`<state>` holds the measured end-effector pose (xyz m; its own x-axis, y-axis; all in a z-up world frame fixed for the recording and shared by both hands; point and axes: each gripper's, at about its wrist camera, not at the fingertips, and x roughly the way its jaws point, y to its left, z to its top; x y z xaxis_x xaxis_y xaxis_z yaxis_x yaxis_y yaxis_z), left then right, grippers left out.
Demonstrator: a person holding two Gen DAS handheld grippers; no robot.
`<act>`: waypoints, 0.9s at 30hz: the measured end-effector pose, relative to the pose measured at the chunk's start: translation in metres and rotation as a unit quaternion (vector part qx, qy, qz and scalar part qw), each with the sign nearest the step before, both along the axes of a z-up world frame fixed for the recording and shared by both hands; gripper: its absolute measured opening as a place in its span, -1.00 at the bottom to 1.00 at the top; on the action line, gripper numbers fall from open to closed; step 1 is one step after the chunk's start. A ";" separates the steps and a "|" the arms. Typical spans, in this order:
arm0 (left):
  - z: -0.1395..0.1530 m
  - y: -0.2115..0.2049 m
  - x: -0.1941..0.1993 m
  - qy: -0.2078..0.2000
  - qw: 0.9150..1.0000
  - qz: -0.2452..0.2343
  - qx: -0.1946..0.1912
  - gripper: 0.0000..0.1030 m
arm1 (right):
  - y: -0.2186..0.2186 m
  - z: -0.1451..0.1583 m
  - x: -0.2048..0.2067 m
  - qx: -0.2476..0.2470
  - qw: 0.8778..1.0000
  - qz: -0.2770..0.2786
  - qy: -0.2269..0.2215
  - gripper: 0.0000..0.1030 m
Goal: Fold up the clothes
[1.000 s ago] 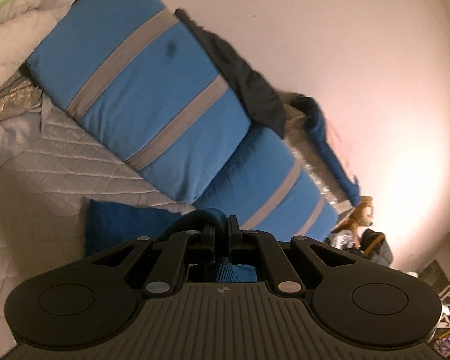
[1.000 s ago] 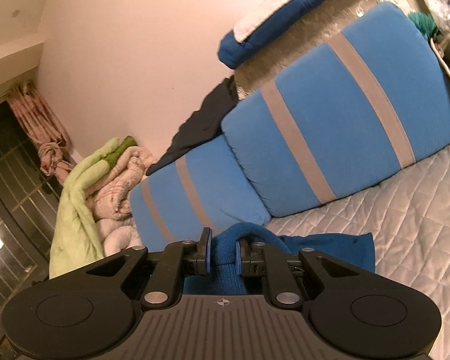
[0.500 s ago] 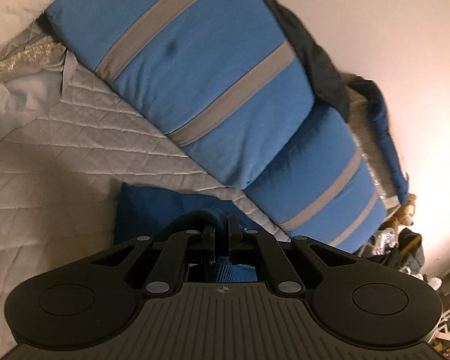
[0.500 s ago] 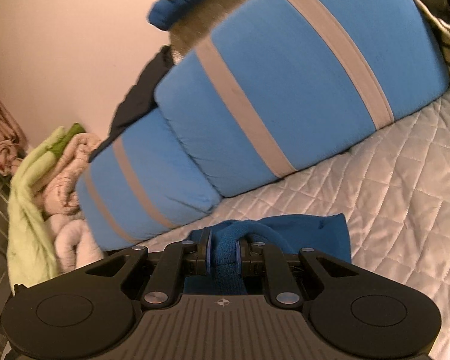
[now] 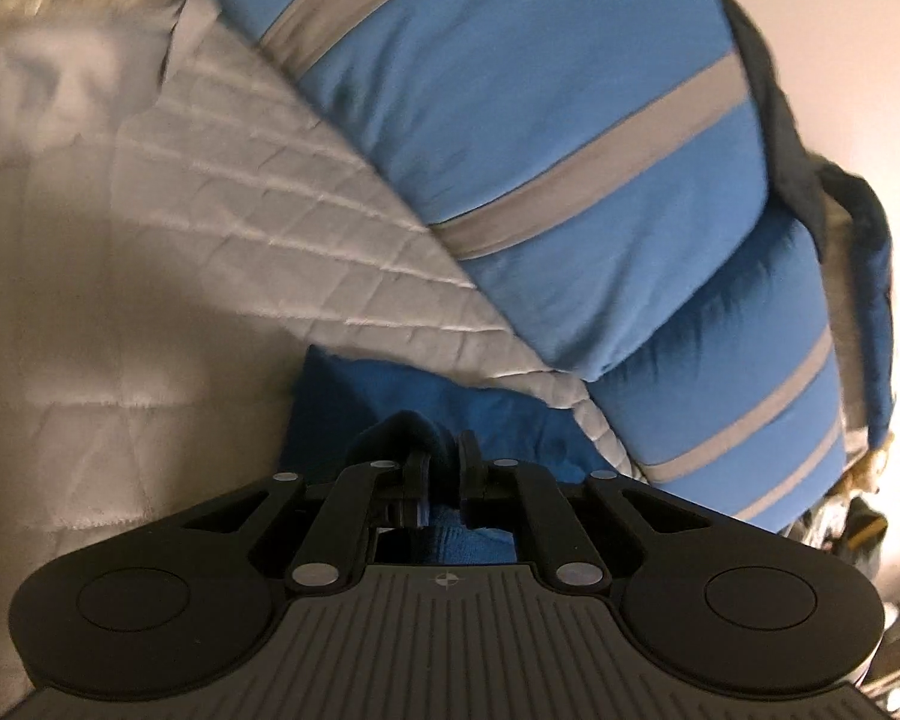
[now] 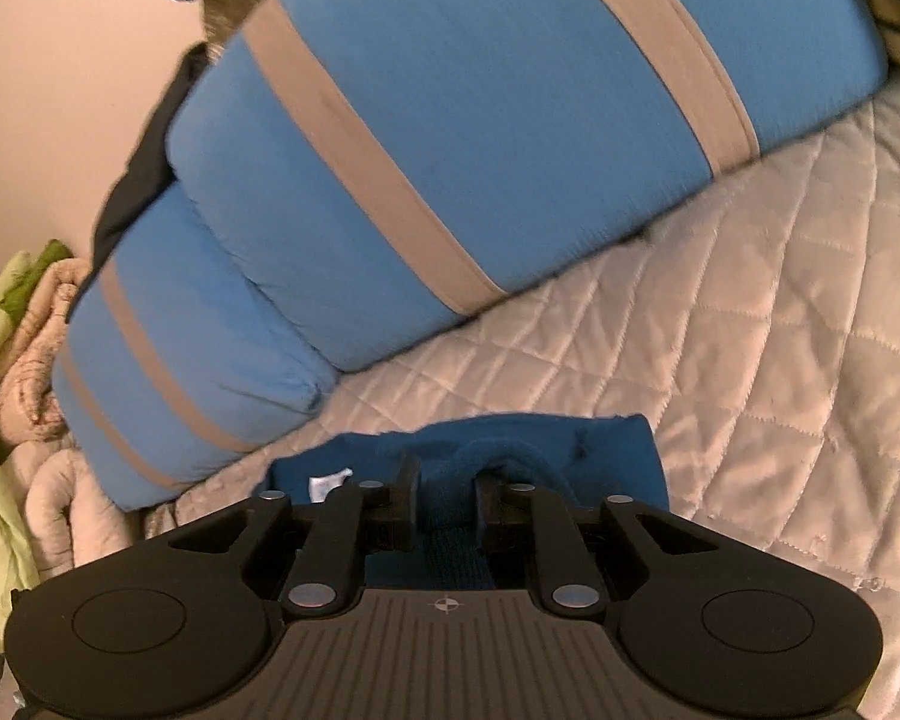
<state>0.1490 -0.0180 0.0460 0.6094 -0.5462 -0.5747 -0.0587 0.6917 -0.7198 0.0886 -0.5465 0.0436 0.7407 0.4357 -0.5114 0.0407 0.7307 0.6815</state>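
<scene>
Quilted grey bed cover (image 6: pixel 750 312), blue grey-striped cushions (image 5: pixel 540 120), plain pale wall (image 6: pixel 60 90), warm light

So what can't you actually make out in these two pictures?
- Blue garment: both views, its near part hidden behind each gripper's body, so its type and fold are unclear.
- White tag: right view, print too small.
- Bedding, top left: left view, motion-blurred.
- Plush toy: left view, cut off at the edge.
</scene>
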 end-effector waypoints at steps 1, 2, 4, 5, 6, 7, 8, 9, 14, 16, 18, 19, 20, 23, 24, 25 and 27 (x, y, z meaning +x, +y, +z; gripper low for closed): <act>-0.006 0.003 0.002 0.016 1.000 0.006 -0.016 -0.76 | 0.000 -0.004 0.003 0.002 1.000 0.000 0.010 -0.47; -0.013 0.005 0.004 0.033 0.999 0.011 -0.032 -0.57 | -0.001 -0.007 0.005 0.006 1.000 0.000 0.019 -0.19; -0.019 0.012 0.000 0.041 0.997 0.020 -0.059 -0.18 | -0.001 -0.009 0.004 0.012 1.000 0.000 0.024 0.38; -0.020 0.015 -0.004 0.036 0.997 0.023 -0.070 -0.04 | -0.002 -0.009 0.001 0.016 1.000 0.005 0.022 0.54; -0.019 0.018 -0.007 0.032 0.996 0.020 -0.077 0.04 | -0.002 -0.009 -0.002 0.019 1.000 0.010 0.021 0.54; -0.018 0.020 -0.011 0.032 0.996 0.015 -0.083 0.05 | -0.002 -0.009 -0.005 0.023 0.999 0.017 0.025 0.54; -0.017 0.021 -0.014 0.032 0.996 0.009 -0.088 0.07 | -0.003 -0.010 -0.007 0.026 0.999 0.023 0.030 0.54; -0.016 0.022 -0.017 0.036 0.995 0.002 -0.090 0.07 | -0.003 -0.011 -0.010 0.027 0.999 0.025 0.033 0.54; -0.015 0.019 -0.033 0.047 0.995 -0.031 -0.085 0.07 | -0.001 -0.017 -0.023 0.036 0.998 0.035 0.048 0.42; -0.014 0.017 -0.037 0.048 0.994 -0.044 -0.083 0.05 | -0.001 -0.020 -0.028 0.039 0.997 0.038 0.055 0.34; -0.014 0.015 -0.034 0.048 0.995 -0.049 -0.075 0.04 | 0.001 -0.021 -0.029 0.038 0.997 0.039 0.061 0.11; -0.013 0.015 -0.033 0.049 0.995 -0.050 -0.074 0.02 | 0.002 -0.022 -0.029 0.038 0.996 0.041 0.066 0.04; -0.012 0.015 -0.032 0.052 0.994 -0.053 -0.074 -0.16 | 0.003 -0.022 -0.028 0.039 0.996 0.043 0.070 -0.11; -0.011 0.011 -0.025 0.078 0.992 -0.073 -0.069 -0.82 | 0.008 -0.021 -0.023 0.027 0.994 0.055 0.085 -0.52; -0.010 0.013 -0.021 0.080 0.991 -0.070 -0.076 -0.89 | 0.008 -0.019 -0.022 0.027 0.994 0.059 0.086 -0.61; -0.009 0.014 -0.017 0.082 0.991 -0.067 -0.083 -0.89 | 0.009 -0.017 -0.020 0.027 0.994 0.062 0.087 -0.66; -0.006 0.017 -0.010 0.085 0.990 -0.060 -0.098 -0.90 | 0.009 -0.010 -0.014 0.030 0.994 0.060 0.082 -0.74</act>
